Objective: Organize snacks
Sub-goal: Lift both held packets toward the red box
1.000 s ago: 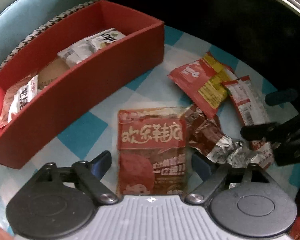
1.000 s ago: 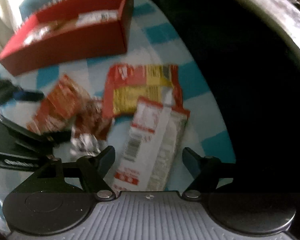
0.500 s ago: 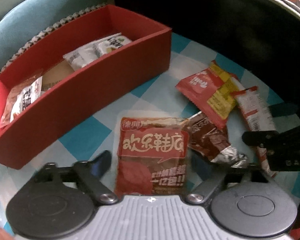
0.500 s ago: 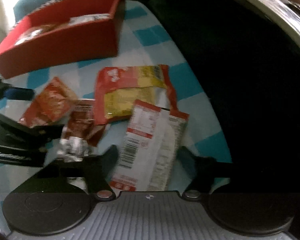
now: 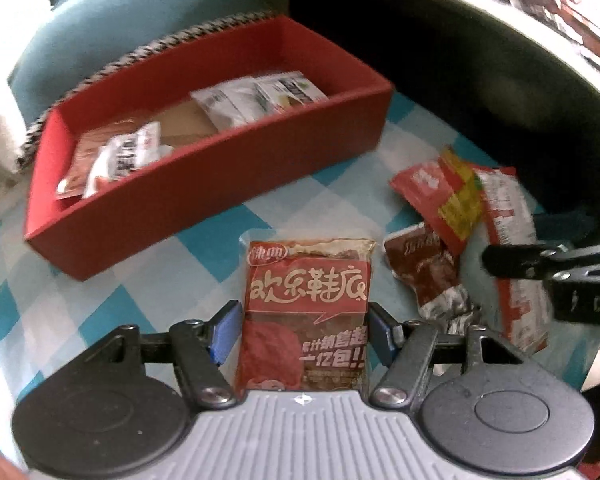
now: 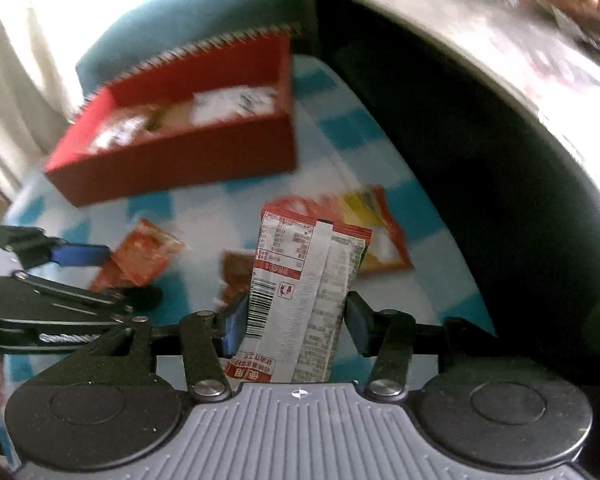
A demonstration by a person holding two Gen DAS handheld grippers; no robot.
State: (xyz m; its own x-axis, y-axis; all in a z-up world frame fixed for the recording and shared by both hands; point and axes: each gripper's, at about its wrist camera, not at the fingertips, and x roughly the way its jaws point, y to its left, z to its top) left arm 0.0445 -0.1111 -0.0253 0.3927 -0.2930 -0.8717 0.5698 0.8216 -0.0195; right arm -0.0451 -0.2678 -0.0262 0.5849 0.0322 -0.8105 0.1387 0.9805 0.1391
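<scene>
My left gripper is shut on a red snack packet with white Chinese lettering and holds it above the checked cloth. My right gripper is shut on a long white-and-red packet with a barcode, lifted off the cloth. The red box stands behind with white packets and a brown-red packet inside; it also shows in the right wrist view. A red-and-yellow packet and a dark brown packet lie on the cloth at right.
The blue-and-white checked cloth covers a round table with a teal rim. A dark gap and a pale curved edge lie beyond the table at right. In the right wrist view the left gripper sits at left.
Both grippers closed on their packets and lifted them off the cloth. The views rose and pulled back, so the red box now shows more from above.
</scene>
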